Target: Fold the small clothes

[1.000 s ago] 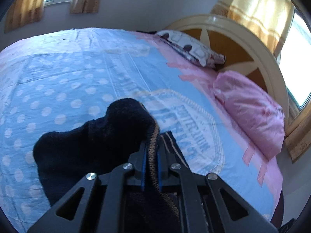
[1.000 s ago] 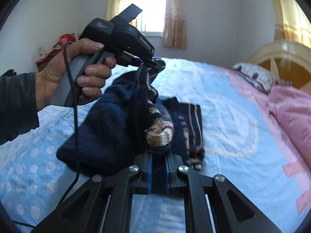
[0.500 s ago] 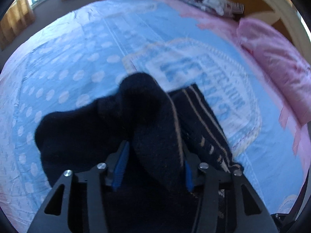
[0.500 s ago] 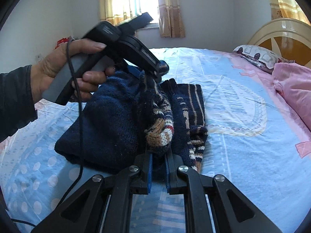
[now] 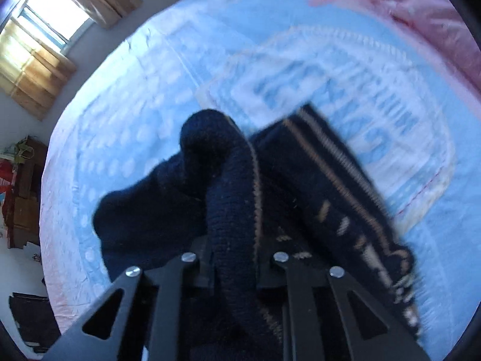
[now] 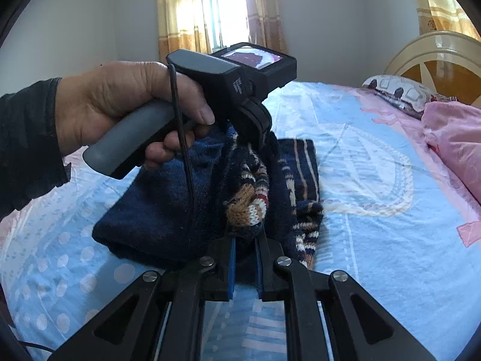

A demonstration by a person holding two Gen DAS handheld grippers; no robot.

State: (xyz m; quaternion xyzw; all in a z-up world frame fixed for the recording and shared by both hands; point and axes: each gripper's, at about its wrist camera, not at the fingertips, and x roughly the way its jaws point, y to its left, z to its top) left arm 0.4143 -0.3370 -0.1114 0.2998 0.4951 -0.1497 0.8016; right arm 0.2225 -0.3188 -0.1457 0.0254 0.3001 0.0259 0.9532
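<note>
A small navy knitted sweater (image 6: 168,210) with tan, white and red stripes lies partly folded on the blue bedsheet (image 6: 375,240). In the left wrist view the sweater (image 5: 315,180) fills the lower middle. My left gripper (image 5: 234,267) is open, with a roll of navy knit lying between its spread jaws. It also shows in the right wrist view (image 6: 255,132), held by a hand above the sweater's far part. My right gripper (image 6: 245,240) is shut on the sweater's striped near edge (image 6: 248,210).
A pink pillow (image 6: 457,138) and a patterned pillow (image 6: 399,90) lie at the right by the cream headboard (image 6: 436,57). A curtained window (image 6: 225,15) is at the back. A dark wooden shelf (image 5: 21,192) stands left of the bed.
My left gripper opened from shut on the sweater and tilted down over it. The lifted sweater part has come down lower. My right gripper kept its hold on the striped edge.
</note>
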